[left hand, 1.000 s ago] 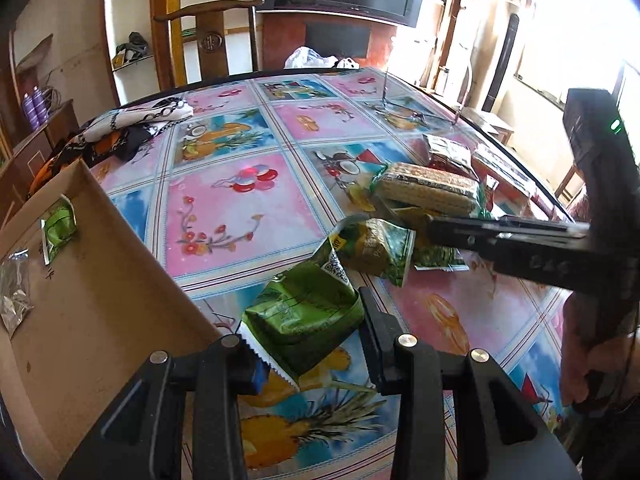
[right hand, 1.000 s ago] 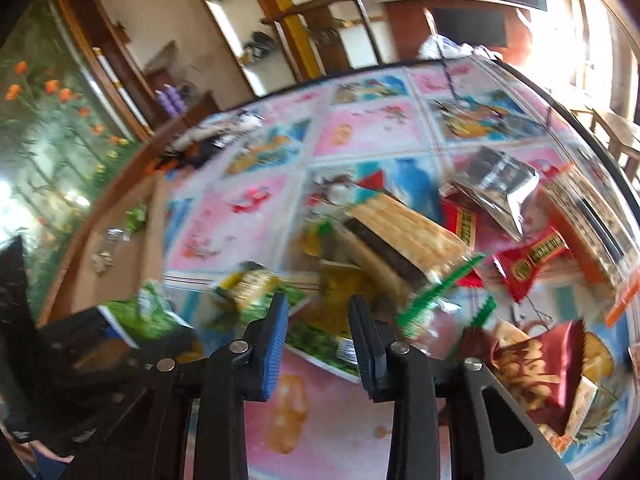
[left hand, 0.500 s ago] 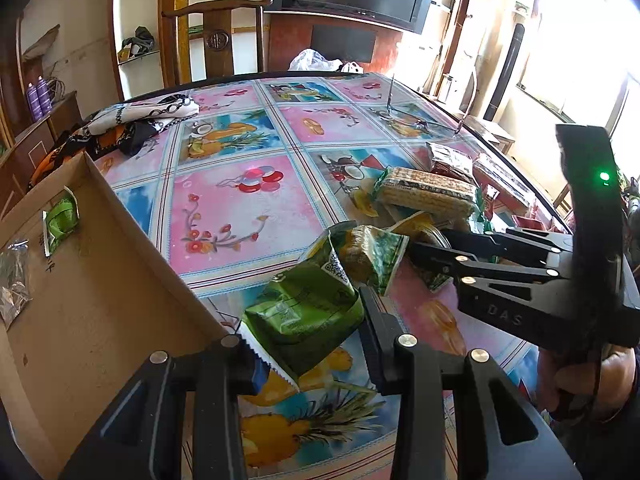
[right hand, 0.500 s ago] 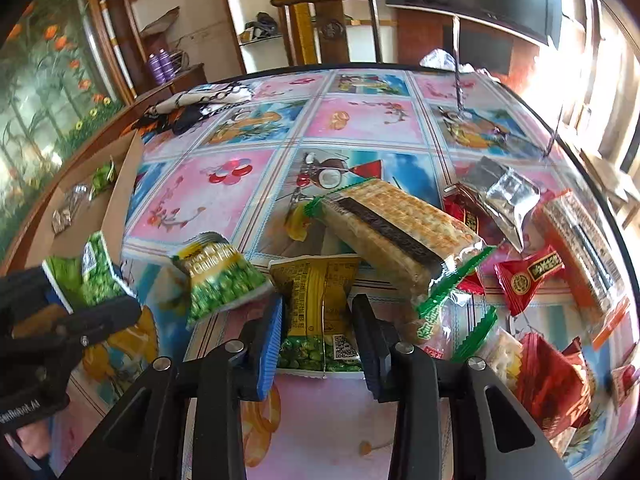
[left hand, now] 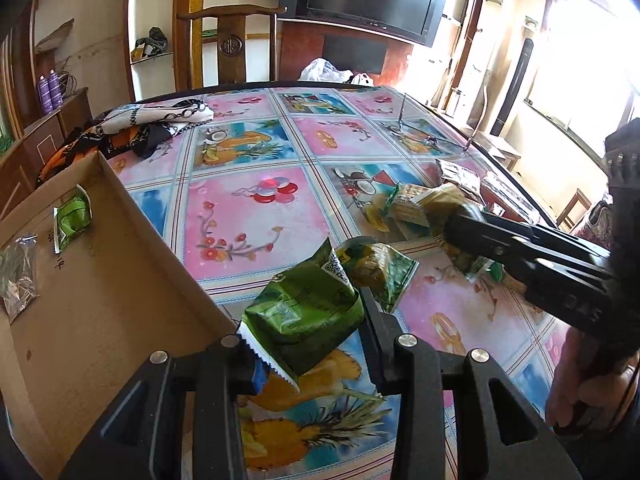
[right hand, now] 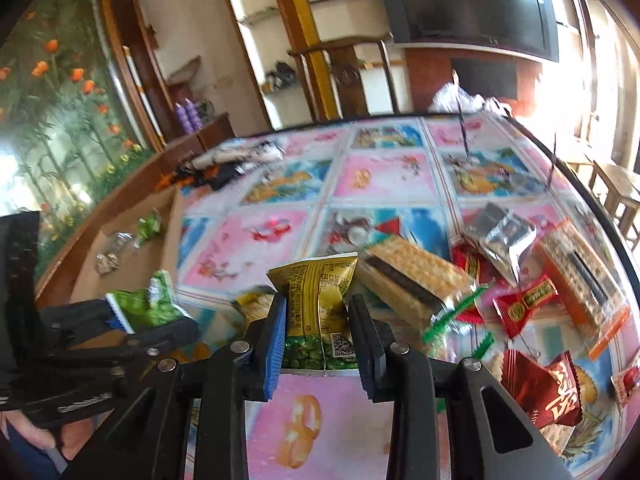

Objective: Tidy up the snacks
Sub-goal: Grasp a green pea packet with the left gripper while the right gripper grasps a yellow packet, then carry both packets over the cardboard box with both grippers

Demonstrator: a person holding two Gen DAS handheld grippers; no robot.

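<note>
My left gripper (left hand: pixel 308 332) is shut on a green snack packet (left hand: pixel 304 312), held just above the table beside the cardboard box (left hand: pixel 100 280). That box holds a small green packet (left hand: pixel 72 216) and a clear packet (left hand: pixel 18 276). My right gripper (right hand: pixel 318 308) is shut on a yellow-green pea packet (right hand: pixel 316 292), lifted clear of the tablecloth. In the left wrist view the right gripper (left hand: pixel 456 224) comes in from the right with the pea packet (left hand: pixel 440 200). In the right wrist view the left gripper (right hand: pixel 160 320) sits low at the left with its green packet (right hand: pixel 144 308).
Another green-yellow packet (left hand: pixel 380 268) lies on the table between the grippers. A long cracker pack (right hand: pixel 416 276), a silver packet (right hand: pixel 504 236), red packets (right hand: pixel 524 300) and an orange cracker pack (right hand: pixel 580 276) crowd the right side. A scarf (left hand: pixel 152 124) lies at the far left.
The right gripper came down around the yellow-green pea packet, shut on it and lifted it off the table. The left gripper stayed in place with the green packet.
</note>
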